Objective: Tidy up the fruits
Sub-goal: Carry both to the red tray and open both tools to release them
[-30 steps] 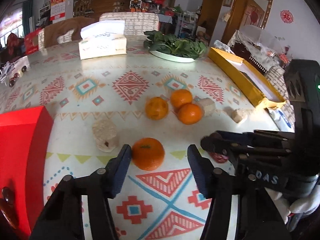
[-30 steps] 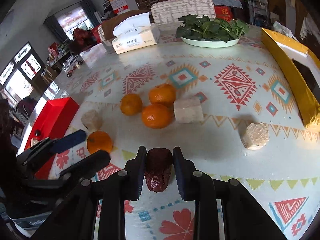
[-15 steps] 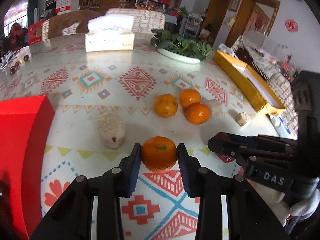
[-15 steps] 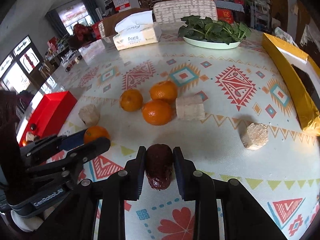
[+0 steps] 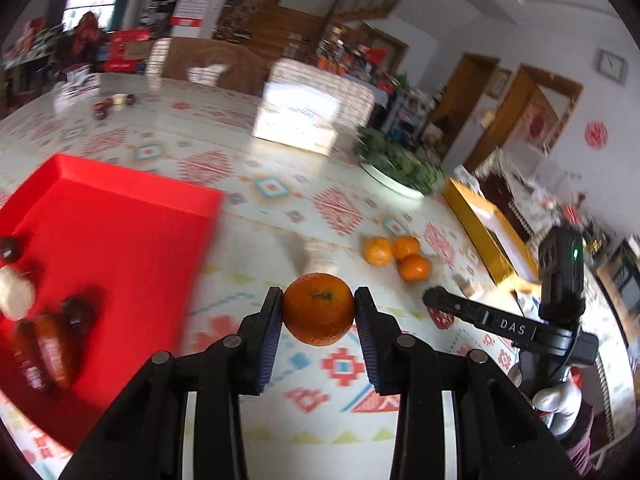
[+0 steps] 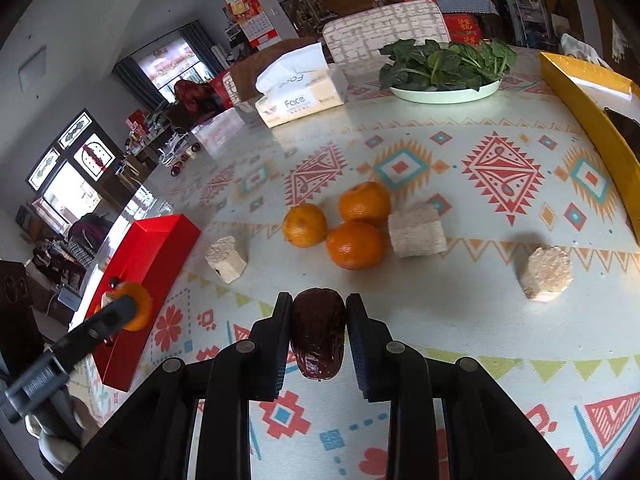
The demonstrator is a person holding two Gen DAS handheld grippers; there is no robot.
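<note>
The left gripper (image 5: pixel 319 310) has lifted its pinched orange (image 5: pixel 319 309) off the table, beside the red tray (image 5: pixel 120 248). The right gripper (image 6: pixel 318 334) stays clamped on a date (image 6: pixel 318 332) over bare tablecloth (image 6: pixel 460 320).

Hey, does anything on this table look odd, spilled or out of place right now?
Nothing spilled or damaged. Three oranges and three pale blocks lie loose on the tablecloth, outside the red tray. The left gripper holds an orange; the right gripper holds a dark date.
</note>
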